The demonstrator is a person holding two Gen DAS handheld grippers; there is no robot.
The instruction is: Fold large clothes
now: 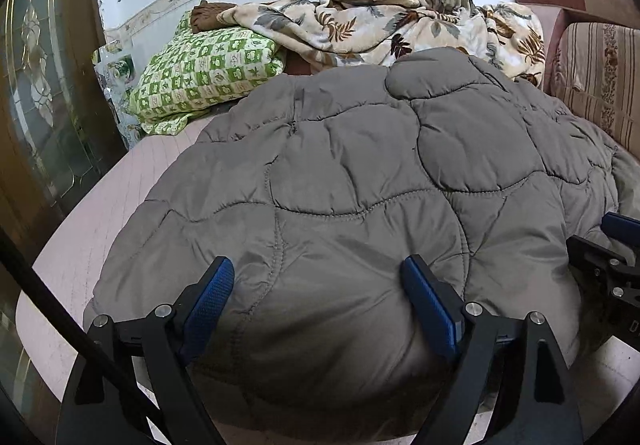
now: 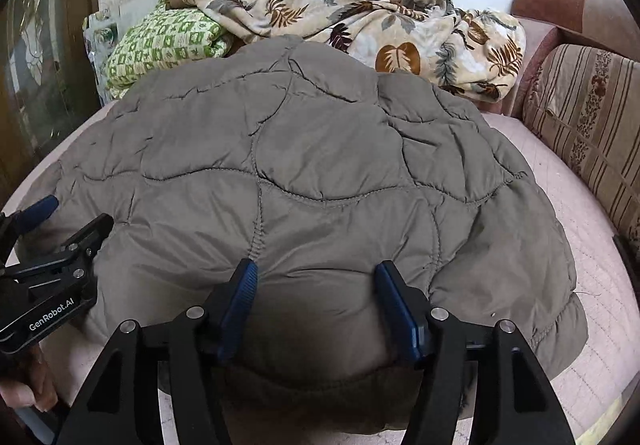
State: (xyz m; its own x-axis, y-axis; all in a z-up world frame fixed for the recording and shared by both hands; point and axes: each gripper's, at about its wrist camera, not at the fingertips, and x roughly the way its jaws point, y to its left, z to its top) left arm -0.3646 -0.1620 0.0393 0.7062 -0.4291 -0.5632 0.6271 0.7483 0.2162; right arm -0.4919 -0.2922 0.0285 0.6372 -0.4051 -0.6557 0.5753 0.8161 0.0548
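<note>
A grey quilted jacket (image 1: 360,165) lies spread on a pink bed (image 1: 100,225), puffed up and rumpled. My left gripper (image 1: 318,281) stands open over the jacket's near edge, and padded fabric bulges up between its blue pads without being pinched. My right gripper (image 2: 316,281) is open too, narrower, with the jacket (image 2: 320,149) swelling between its fingers near a stitched seam. The two grippers are side by side along the near hem. A blue fingertip (image 2: 44,205) of the left gripper shows at the left edge of the right wrist view, with a person's hand (image 2: 24,389) below it.
A green checked pillow (image 1: 200,77) and a crumpled leaf-print blanket (image 1: 380,25) lie behind the jacket against the tiled wall. A striped sofa cushion (image 1: 600,85) stands at the right. A wooden door with patterned glass (image 1: 40,85) is at the left.
</note>
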